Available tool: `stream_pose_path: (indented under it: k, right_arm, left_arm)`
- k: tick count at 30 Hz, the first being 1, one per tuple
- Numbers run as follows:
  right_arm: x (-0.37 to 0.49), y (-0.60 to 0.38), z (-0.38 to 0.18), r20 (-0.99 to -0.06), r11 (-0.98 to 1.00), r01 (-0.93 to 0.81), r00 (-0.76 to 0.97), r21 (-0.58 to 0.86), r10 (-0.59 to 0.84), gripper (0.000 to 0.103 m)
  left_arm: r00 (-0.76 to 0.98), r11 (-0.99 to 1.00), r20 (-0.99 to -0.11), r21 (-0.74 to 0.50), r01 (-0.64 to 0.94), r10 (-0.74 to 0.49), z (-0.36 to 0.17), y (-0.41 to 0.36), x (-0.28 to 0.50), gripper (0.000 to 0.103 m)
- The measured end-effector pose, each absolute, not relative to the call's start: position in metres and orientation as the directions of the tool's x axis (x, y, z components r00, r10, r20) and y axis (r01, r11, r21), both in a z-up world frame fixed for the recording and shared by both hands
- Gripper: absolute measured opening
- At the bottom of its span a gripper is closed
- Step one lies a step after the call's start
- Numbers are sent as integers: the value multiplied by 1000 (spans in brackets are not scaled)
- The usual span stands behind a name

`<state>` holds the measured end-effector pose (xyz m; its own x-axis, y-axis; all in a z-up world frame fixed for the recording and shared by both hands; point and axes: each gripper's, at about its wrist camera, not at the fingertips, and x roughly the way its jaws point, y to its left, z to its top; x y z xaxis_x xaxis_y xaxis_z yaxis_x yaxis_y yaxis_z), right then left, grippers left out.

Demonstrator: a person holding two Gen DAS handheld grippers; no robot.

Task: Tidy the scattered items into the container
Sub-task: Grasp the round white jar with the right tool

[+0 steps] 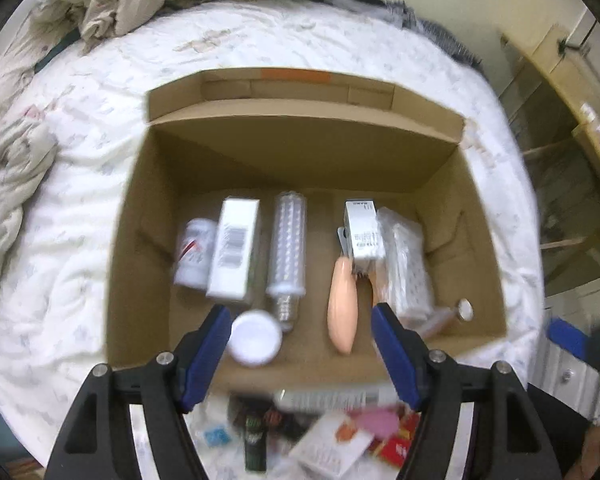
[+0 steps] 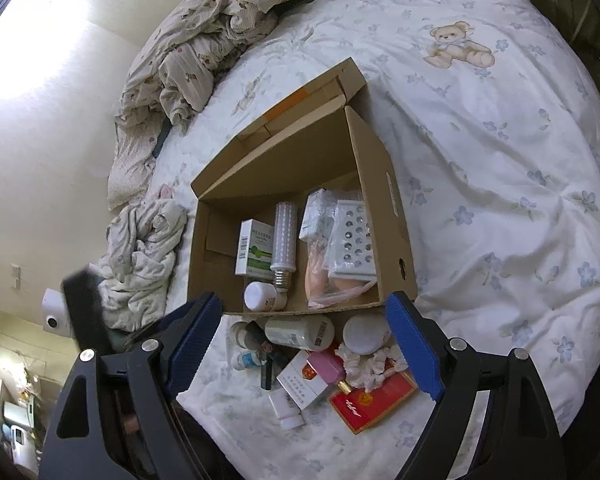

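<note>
Blue-padded left gripper hangs over the near edge of the cardboard box, jaws wide apart, nothing between them, touching nothing. Right gripper also spread wide and empty, hovering above the loose pile on the bedspread, just near of the box.

Inside the box, counted: one LED corn bulb lying lengthwise, one white carton with a barcode left of it, one white pill bottle at far left, one white round jar at the near side, one peach-coloured soft item, one small white barcoded box, one bubble-wrapped white panel with holes at right.

Still outside, near of the box: one white bottle lying flat, one white round lid, one pink item, one red packet with gold script, one white carton with red mark, crumpled tissue. Print too small or blurred to read; the green-and-white carton face in the right view is illegible.
</note>
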<state>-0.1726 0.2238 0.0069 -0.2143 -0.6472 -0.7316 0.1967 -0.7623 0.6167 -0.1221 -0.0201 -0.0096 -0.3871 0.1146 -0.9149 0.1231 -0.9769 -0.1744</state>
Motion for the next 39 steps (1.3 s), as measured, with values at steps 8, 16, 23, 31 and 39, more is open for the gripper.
stream_pose_path:
  k: [8, 16, 23, 31, 39]
  right_arm:
    - [-162, 221, -10, -680, -680, 207, -83, 703, -728, 87]
    - [-149, 188, -52, -859, -822, 312, -34, 476, -511, 87]
    - [-154, 160, -63, -913, -863, 405, -138, 303, -385, 70]
    - [-170, 156, -87, -938, -891, 357, -97, 280, -334, 50]
    - [-161, 164, -56, -909, -867, 406, -167, 289, -381, 45]
  left_arm:
    - [-420, -965, -899, -206, 163, 121, -10, -64, -61, 73]
    - [-446, -929, -884, -271, 251, 137, -34, -104, -24, 73]
    - [-458, -930, -877, -278, 239, 145, -40, -106, -14, 73]
    - [-434, -949, -891, -242, 202, 135, -45, -91, -14, 73]
    - [-336, -977, -925, -206, 60, 175, -67, -51, -12, 73]
